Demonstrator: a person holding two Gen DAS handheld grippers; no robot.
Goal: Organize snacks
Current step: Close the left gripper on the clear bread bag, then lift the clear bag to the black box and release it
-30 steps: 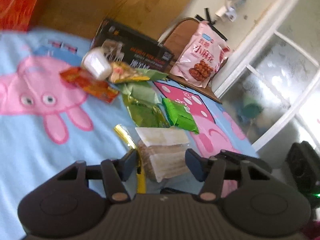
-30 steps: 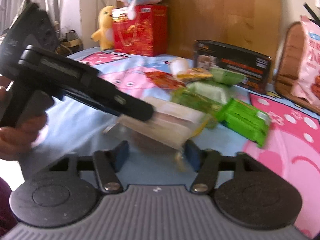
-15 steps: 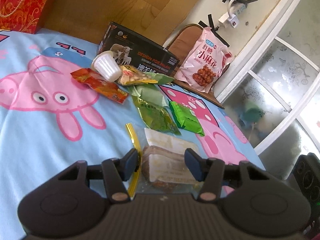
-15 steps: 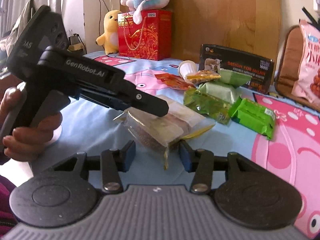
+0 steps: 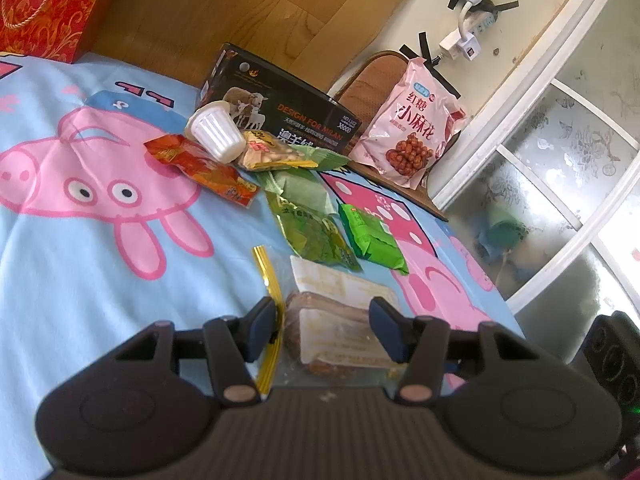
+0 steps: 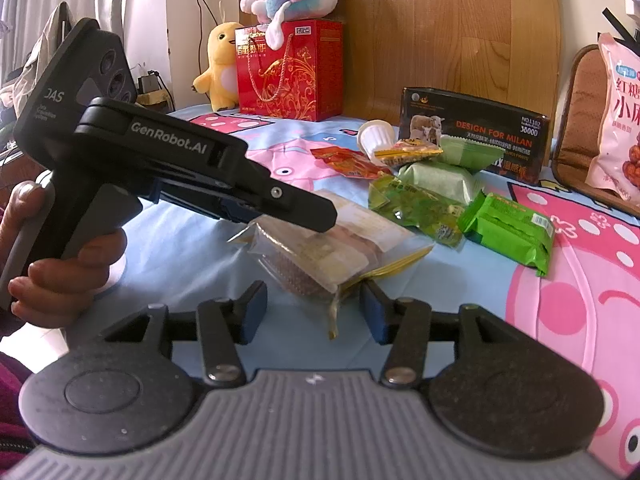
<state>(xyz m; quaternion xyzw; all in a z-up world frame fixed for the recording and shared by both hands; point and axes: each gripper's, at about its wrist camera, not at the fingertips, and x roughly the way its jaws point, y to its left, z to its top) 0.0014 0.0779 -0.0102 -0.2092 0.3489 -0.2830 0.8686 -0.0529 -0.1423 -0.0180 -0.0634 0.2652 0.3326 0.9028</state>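
Bright daylight through the frosted window (image 5: 576, 168), soft shadows, sharp centre, fisheye bending at the edges.

Bedsheet (image 5: 60, 280): soft matt cloth. Clear bag (image 5: 336, 320): glossy plastic. Green packets (image 6: 508, 228): shiny foil. Black box (image 6: 480, 132): smooth card. Headboard (image 6: 440, 20): wood-grain, satin.

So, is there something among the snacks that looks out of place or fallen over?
Yes. The white plastic cup lies on its side against the black box, on top of the wrappers. The other packets lie flat in a loose pile, none visibly torn.
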